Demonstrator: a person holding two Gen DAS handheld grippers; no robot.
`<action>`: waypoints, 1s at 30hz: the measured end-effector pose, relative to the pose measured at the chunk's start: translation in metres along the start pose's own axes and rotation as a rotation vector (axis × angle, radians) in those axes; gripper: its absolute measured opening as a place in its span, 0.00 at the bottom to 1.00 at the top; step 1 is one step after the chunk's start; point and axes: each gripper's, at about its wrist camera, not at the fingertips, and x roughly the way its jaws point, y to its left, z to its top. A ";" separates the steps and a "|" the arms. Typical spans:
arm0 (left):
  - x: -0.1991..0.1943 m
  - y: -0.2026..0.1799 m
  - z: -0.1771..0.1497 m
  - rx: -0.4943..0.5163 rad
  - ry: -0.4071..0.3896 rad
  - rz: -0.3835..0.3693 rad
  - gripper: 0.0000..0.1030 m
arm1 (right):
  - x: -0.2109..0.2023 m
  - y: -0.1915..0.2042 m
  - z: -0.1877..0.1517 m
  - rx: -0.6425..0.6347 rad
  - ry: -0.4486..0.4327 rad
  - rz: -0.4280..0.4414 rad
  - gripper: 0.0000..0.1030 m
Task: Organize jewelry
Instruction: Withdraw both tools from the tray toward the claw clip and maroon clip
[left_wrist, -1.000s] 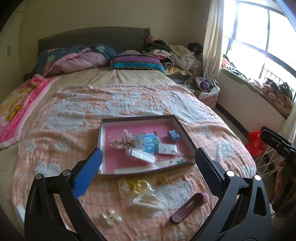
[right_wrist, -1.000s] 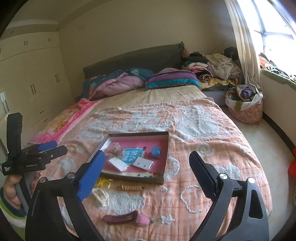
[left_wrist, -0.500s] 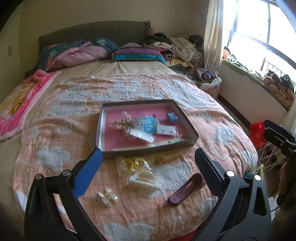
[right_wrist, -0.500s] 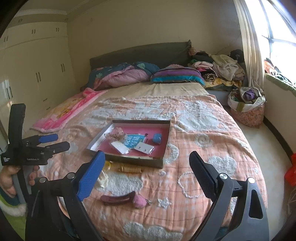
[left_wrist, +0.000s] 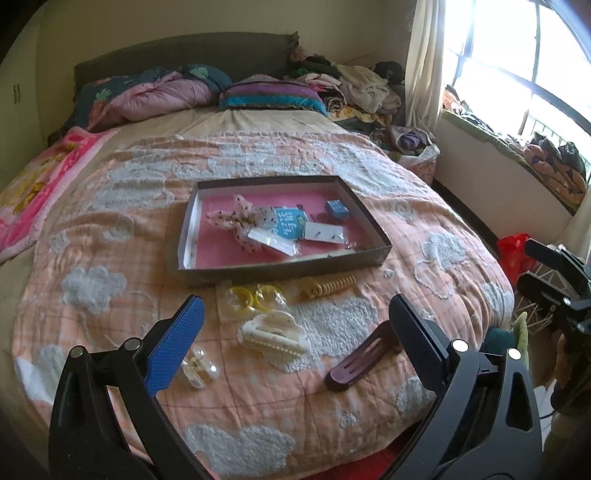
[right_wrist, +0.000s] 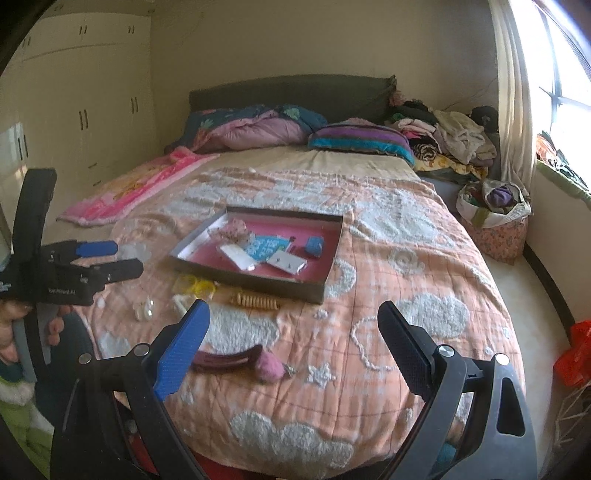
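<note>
Both the left claw (left_wrist: 291, 319) and right claw (right_wrist: 293, 326) hover wide open, empty; loose hair clips lie on the bed near the tray (left_wrist: 369, 218); next, probably, a descent onto the white claw clip (left_wrist: 275, 334).

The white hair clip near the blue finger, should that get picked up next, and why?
Probably yes. The left gripper is open and empty, and the white claw clip lies on the blanket just ahead of it, outside the tray. Lowering onto it looks shortest.
</note>
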 end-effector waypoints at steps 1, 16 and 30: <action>0.001 -0.001 -0.002 0.002 0.003 -0.003 0.91 | 0.002 0.001 -0.004 -0.006 0.010 0.001 0.89; 0.034 -0.015 -0.023 0.034 0.070 -0.010 0.91 | 0.032 0.001 -0.042 -0.030 0.121 -0.006 0.89; 0.076 0.012 -0.046 -0.014 0.159 0.060 0.91 | 0.096 0.002 -0.069 -0.060 0.266 0.010 0.89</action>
